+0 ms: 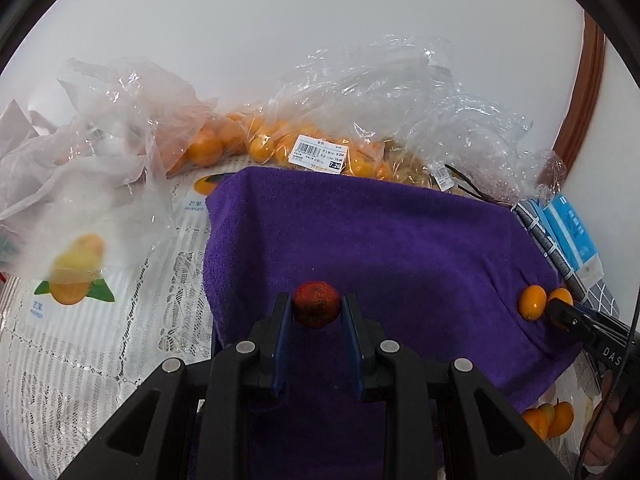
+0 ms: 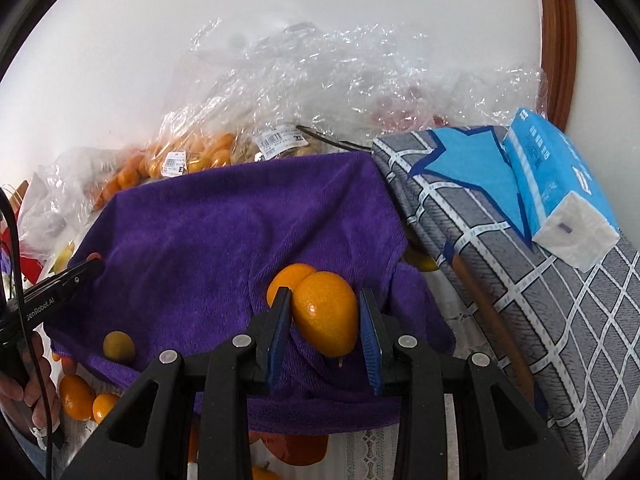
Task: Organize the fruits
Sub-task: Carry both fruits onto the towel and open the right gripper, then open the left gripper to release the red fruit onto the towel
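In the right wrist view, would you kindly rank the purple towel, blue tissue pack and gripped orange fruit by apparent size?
1. purple towel
2. blue tissue pack
3. orange fruit, though nearness to the camera enlarges it.

Bagged fruit (image 1: 280, 140) lies behind the towel (image 1: 400, 240), tissue pack (image 2: 560, 184) apparently right.

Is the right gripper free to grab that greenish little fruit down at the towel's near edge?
Probably not right now. The right gripper is already shut on an orange kumquat, so its jaws are full. The greenish fruit itself lies uncovered on the purple towel.
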`<state>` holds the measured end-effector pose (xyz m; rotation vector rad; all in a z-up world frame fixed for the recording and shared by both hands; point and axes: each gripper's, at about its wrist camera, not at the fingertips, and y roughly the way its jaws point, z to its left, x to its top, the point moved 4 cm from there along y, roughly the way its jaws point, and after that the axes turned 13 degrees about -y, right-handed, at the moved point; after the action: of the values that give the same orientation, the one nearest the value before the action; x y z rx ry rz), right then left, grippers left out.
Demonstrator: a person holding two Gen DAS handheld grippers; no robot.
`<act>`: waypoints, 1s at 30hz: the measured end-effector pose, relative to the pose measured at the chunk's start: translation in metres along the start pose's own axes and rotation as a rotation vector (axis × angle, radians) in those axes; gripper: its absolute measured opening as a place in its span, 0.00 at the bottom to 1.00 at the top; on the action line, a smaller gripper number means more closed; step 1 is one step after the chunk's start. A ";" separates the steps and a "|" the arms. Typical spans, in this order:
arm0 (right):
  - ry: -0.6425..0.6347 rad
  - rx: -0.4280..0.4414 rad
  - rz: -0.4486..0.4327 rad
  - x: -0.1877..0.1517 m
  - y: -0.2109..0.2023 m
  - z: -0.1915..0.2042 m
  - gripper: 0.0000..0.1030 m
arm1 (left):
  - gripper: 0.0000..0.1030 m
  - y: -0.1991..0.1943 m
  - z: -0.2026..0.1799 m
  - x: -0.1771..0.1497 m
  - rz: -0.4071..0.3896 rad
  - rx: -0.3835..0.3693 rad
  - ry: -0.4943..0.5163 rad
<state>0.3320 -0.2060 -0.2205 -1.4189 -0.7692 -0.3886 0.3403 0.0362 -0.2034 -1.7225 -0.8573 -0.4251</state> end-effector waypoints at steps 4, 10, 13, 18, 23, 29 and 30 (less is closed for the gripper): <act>-0.014 -0.016 0.010 -0.003 0.003 0.002 0.32 | 0.23 0.001 -0.002 -0.002 0.003 -0.001 0.006; -0.028 -0.044 0.010 -0.004 0.004 0.002 0.32 | 0.23 0.000 -0.003 -0.003 0.004 0.001 0.003; -0.031 -0.048 0.006 -0.004 0.004 0.003 0.32 | 0.23 0.000 -0.002 -0.003 0.001 -0.002 0.002; -0.037 -0.056 0.001 -0.004 0.004 0.003 0.39 | 0.23 0.000 -0.002 -0.003 0.004 0.000 0.004; -0.047 -0.082 -0.049 -0.001 -0.005 0.003 0.54 | 0.24 0.000 -0.003 -0.004 0.006 -0.004 0.016; -0.072 -0.107 -0.132 0.002 -0.021 0.008 0.66 | 0.28 0.001 -0.001 -0.004 0.021 -0.008 0.011; -0.073 -0.115 -0.145 0.002 -0.023 0.008 0.68 | 0.30 0.000 -0.001 -0.004 0.023 -0.013 0.009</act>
<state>0.3162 -0.2012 -0.2026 -1.4957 -0.9246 -0.5013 0.3382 0.0337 -0.2058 -1.7395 -0.8299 -0.4235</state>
